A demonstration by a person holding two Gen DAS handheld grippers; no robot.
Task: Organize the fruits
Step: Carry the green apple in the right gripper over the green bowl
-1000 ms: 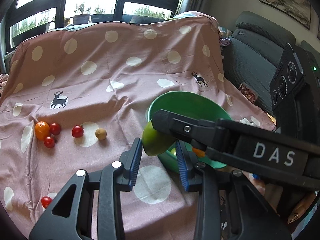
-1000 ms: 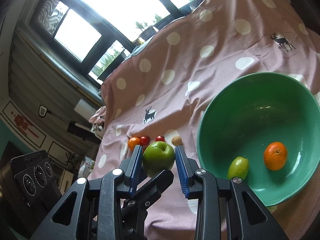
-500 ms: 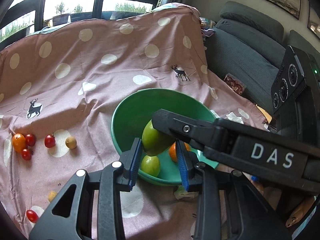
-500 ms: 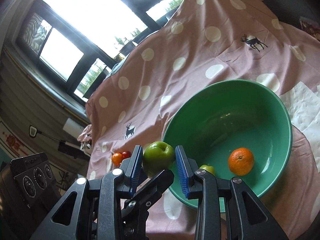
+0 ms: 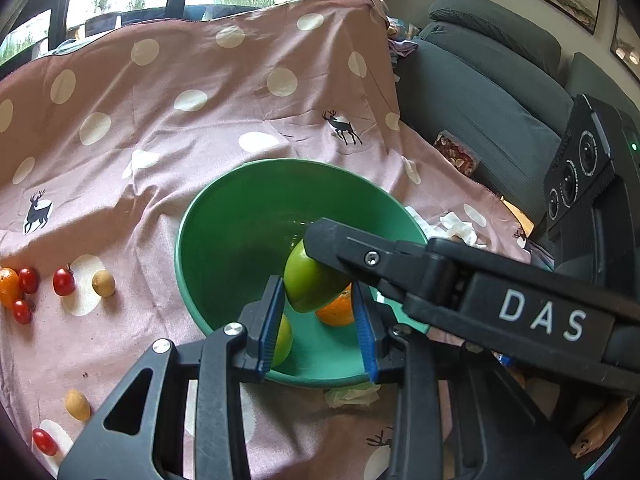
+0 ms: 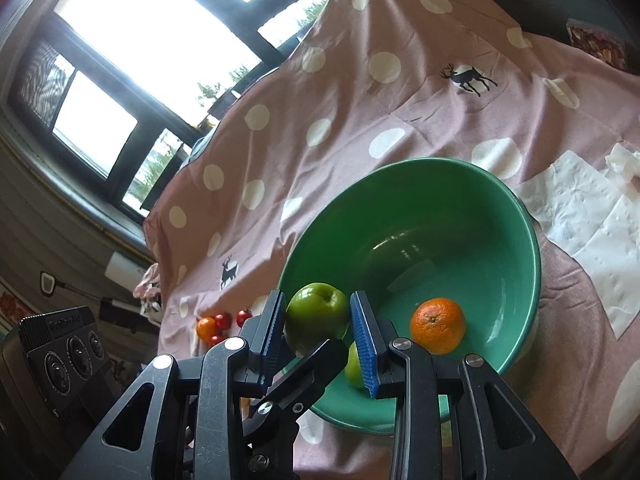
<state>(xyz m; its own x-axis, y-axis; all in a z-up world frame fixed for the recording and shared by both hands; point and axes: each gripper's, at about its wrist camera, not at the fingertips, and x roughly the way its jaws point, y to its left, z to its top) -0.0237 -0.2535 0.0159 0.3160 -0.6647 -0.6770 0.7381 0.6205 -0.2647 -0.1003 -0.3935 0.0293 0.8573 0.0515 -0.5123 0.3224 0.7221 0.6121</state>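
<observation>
Right gripper (image 6: 318, 334), seen from its own camera: the two blue-padded fingers (image 6: 363, 346) are clenched on a green apple (image 6: 318, 312), one pad against each side, stem dimple turned up. The apple is held over the near rim of the green bowl (image 6: 516, 216), above the bowl's inner wall and not touching the floor of the bowl.

Inside the green bowl lie an orange mandarin (image 6: 438, 325), to the right of the held apple, and a smaller pale green fruit (image 6: 354, 364), partly hidden behind the right blue pad and lower than the apple.

Left gripper (image 5: 318, 322), seen from its own camera: its jaws stand parted and released, with nothing pressed between the pads. Its fingertips sit just above the bowl's (image 5: 240, 184) near rim, flanking the view of the apple (image 5: 310, 284), which the right gripper's black finger crosses from the right. The mandarin (image 5: 336, 312) and the pale green fruit (image 5: 282, 340) appear beneath it on the floor of the bowl.

Left of the bowl, on the pink polka-dot cloth (image 5: 168, 92), rest the remaining fruits: a small orange (image 5: 8, 286), three red cherry tomatoes (image 5: 63, 282) and a tan round fruit (image 5: 103, 283), well apart from the bowl. Nearer the camera, also left of the bowl, lie a second tan fruit (image 5: 77, 404) and one more cherry tomato (image 5: 44, 442).

Right of the bowl, white paper napkins (image 6: 592, 216) lie flat on the cloth, close to its rim. A grey sofa (image 5: 480, 92) stands beyond the cloth's right edge.
</observation>
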